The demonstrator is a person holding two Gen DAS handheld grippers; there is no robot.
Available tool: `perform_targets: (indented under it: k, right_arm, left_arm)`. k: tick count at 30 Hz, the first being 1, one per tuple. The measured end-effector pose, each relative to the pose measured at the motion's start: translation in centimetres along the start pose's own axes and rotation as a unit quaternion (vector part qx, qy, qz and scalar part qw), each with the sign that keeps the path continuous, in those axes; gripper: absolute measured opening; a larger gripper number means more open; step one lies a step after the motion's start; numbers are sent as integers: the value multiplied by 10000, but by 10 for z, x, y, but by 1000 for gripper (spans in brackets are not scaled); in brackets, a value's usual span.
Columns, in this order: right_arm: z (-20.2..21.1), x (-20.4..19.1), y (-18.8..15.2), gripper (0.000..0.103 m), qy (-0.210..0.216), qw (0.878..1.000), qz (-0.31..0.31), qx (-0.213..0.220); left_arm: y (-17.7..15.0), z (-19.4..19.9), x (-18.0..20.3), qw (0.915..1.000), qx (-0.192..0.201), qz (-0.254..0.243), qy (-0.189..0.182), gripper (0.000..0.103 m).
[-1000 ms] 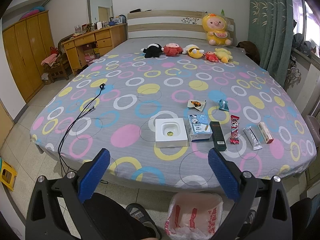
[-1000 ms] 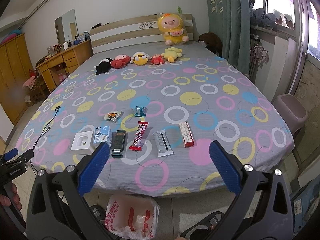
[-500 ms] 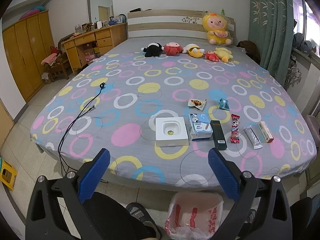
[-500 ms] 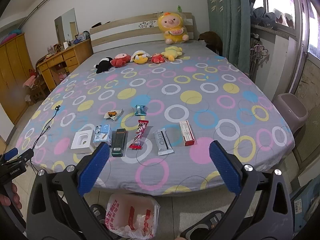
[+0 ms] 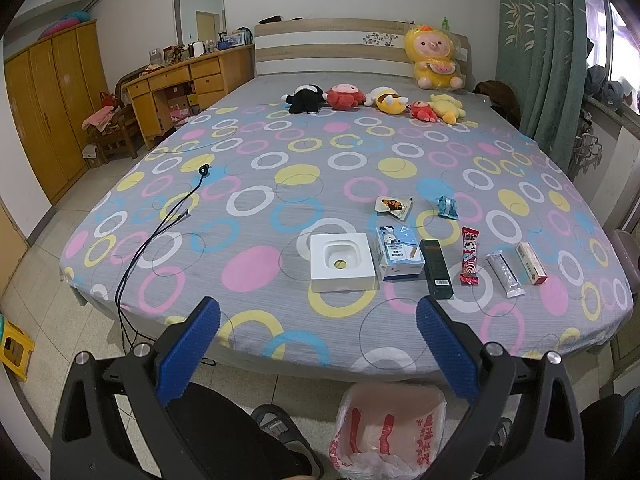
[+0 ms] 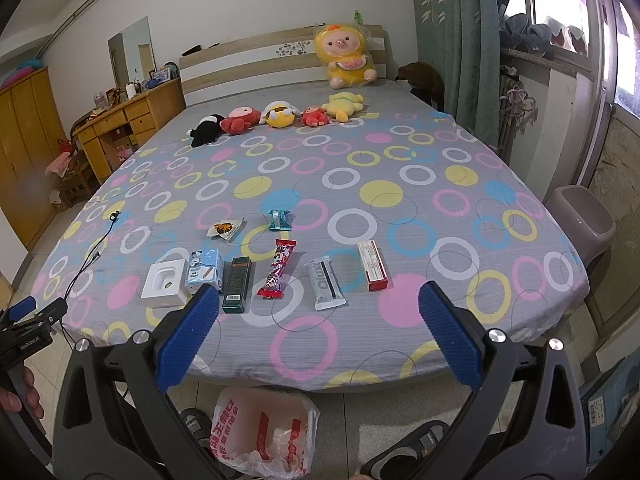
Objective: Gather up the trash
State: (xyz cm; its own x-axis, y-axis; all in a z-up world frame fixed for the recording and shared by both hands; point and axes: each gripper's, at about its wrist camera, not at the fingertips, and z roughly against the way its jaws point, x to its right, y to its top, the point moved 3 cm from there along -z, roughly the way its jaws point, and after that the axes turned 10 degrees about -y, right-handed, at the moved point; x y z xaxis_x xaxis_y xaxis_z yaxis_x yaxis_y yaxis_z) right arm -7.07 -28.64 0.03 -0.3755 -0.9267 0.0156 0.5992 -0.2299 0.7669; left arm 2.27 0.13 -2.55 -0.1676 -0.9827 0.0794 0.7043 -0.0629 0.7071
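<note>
Trash lies in a row near the bed's front edge: a white box [image 5: 343, 262], a light blue carton [image 5: 398, 253], a dark green box [image 5: 436, 268], a red wrapper [image 5: 469, 255], a silver wrapper [image 5: 505, 275] and a red-and-white box [image 5: 531, 262]. Behind them lie a small snack packet [image 5: 393, 204] and a teal wrapper [image 5: 447, 207]. A trash bin lined with a red-printed plastic bag [image 5: 390, 430] stands on the floor below. My left gripper [image 5: 318, 322] and right gripper [image 6: 318, 312] are open and empty, held in front of the bed edge above the bin [image 6: 266, 426].
A black cable [image 5: 160, 228] runs over the bed's left part and down its edge. Plush toys [image 5: 376, 98] line the headboard end. A grey bin [image 6: 580, 224] stands right of the bed, a yellow stool [image 5: 14, 350] on the floor at left. Slippered feet flank the bag.
Both views have shifted only slightly; the bed items sit marginally higher in the right wrist view. Both grippers stay open and empty.
</note>
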Motion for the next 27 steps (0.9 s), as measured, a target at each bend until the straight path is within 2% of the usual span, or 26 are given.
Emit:
perform_targets:
  k: [27]
  right_arm:
    - [-2,-1,-2,98,-11,10000,-4,-21]
  left_arm:
    - [0,-1,0,10000,-13,-3,3,96]
